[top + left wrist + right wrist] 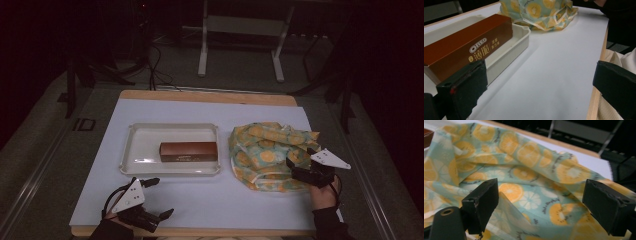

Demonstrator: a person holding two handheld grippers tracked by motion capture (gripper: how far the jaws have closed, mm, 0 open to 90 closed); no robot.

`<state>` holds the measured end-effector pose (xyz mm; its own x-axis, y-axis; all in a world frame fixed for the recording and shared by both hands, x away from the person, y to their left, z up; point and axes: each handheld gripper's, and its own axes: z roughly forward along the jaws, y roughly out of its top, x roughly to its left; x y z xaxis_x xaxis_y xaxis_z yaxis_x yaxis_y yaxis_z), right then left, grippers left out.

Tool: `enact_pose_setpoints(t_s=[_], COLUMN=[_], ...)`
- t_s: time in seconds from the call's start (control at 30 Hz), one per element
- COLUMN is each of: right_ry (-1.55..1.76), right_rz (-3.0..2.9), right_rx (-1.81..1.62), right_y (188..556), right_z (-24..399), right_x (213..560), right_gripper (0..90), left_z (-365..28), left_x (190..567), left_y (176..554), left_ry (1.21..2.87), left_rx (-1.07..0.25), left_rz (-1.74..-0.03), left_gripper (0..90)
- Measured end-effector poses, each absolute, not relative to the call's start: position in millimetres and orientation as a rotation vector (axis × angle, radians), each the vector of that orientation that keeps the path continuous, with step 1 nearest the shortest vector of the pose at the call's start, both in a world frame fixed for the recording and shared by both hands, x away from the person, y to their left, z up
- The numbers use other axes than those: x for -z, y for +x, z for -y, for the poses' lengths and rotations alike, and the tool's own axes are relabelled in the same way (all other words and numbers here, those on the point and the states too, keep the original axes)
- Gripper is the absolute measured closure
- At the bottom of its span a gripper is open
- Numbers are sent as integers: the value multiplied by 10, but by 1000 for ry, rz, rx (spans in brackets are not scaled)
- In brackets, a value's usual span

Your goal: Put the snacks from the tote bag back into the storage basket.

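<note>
A brown Oreo box (pixel 188 151) (pixel 466 47) lies in a white tray (pixel 140 145) (pixel 521 41) at mid-table. To its right sits a crumpled bag printed with orange slices (pixel 265 147) (pixel 539 12) (pixel 524 170). My left gripper (pixel 161 197) (pixel 539 87) rests near the front edge, below the tray, jaws wide apart over bare table. My right gripper (pixel 301 156) (pixel 540 202) hovers over the bag's right side, open, with the fabric lying between and under its jaws.
A pale sheet (pixel 210 200) covers the wooden table (pixel 210 96). Table legs and cables (pixel 160 65) stand on the dark floor beyond the far edge. A person's clothing (pixel 621 57) shows by the front edge.
</note>
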<state>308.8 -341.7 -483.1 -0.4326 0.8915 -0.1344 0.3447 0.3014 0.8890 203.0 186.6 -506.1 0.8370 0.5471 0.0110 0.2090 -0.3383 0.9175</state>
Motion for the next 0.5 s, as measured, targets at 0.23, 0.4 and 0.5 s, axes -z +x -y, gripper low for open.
enact_pose_setpoints(t_s=[0.23, 0.4, 0.5], right_ry=[1134, 1137, 1137], right_rz=[-1842, -1840, -1831], right_rx=[-1117, -1117, -1135], right_y=[3034, 3023, 3018], right_z=[3543, 3569, 3595], right_x=[4848, 4851, 4840], right_gripper=[137, 137, 137], left_z=[-1878, -1883, -1882], left_x=[5059, 5060, 5061], left_y=[2046, 2058, 2059], left_ry=[1912, 1910, 1910], left_rx=[-385, -381, -381], left_rz=[-575, -581, -585], left_gripper=[0, 0, 0])
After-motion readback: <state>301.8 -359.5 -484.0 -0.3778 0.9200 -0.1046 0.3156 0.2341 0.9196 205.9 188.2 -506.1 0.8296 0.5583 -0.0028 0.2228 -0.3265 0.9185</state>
